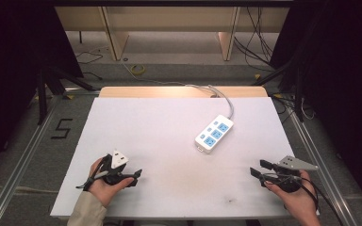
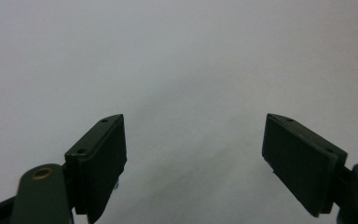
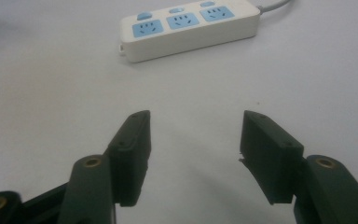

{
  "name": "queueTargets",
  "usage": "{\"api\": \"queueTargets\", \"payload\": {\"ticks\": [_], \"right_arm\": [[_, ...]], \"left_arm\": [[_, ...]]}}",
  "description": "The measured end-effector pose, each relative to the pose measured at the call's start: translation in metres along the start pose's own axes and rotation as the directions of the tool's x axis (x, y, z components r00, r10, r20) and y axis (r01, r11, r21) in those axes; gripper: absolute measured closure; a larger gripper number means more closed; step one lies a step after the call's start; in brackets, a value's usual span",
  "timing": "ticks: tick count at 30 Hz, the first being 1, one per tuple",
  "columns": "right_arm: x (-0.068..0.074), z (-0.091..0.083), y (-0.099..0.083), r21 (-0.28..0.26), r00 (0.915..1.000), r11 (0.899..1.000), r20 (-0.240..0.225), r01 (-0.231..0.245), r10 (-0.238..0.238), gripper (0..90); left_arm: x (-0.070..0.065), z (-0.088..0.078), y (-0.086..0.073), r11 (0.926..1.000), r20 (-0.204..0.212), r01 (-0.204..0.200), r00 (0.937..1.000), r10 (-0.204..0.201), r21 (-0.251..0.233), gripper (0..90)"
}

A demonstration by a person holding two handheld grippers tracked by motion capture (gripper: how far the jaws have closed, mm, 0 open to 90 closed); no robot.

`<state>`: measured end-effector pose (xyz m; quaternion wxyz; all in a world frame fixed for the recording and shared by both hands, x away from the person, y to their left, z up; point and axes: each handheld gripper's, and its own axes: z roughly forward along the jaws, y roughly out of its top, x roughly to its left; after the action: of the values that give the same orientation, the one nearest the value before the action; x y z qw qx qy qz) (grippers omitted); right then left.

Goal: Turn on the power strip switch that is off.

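Note:
A white power strip [image 1: 214, 133] with three blue sockets lies flat on the white table [image 1: 169, 122], right of the middle. Its grey cable [image 1: 225, 98] runs off the far edge. In the right gripper view the power strip [image 3: 191, 28] lies ahead of the jaws, well apart from them. My left gripper [image 1: 136, 176] rests near the front left and points right. It is open [image 2: 195, 119], with bare table between its jaws. My right gripper [image 1: 258, 167] sits near the front right and points left. It is open too [image 3: 196, 116] and holds nothing.
The white board covers a wooden tabletop [image 1: 184, 91] that shows at the far edge. Metal rails [image 1: 23, 155] run along both sides. Cables [image 1: 139, 69] lie on the floor beyond the table. A faint smudge [image 1: 188, 169] marks the board between the two grippers.

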<state>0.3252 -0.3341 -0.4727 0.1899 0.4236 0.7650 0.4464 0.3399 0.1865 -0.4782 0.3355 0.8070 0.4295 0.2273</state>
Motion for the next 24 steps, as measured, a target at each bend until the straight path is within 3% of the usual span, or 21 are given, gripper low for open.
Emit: {"api": "queueTargets", "payload": {"ticks": [6, 15, 24], "right_arm": [[0.003, -0.001, 0.002, 0.015, 0.9995, 0.999, -0.006, 0.032, -0.031, 59.2], [0.009, -0.002, 0.007, 0.050, 0.9949, 0.994, -0.017, 0.100, -0.099, 90.0], [0.013, 0.001, 0.013, 0.077, 0.9936, 0.991, -0.019, 0.112, -0.111, 90.0]], "left_arm": [[-0.001, 0.000, 0.000, 1.0000, -0.003, -0.002, 1.0000, 0.002, -0.004, 22.5], [-0.001, 0.001, -0.001, 1.0000, -0.005, -0.004, 1.0000, 0.004, -0.004, 22.8], [0.001, 0.000, -0.002, 0.9999, -0.008, 0.003, 1.0000, -0.003, -0.011, 22.8]]}}
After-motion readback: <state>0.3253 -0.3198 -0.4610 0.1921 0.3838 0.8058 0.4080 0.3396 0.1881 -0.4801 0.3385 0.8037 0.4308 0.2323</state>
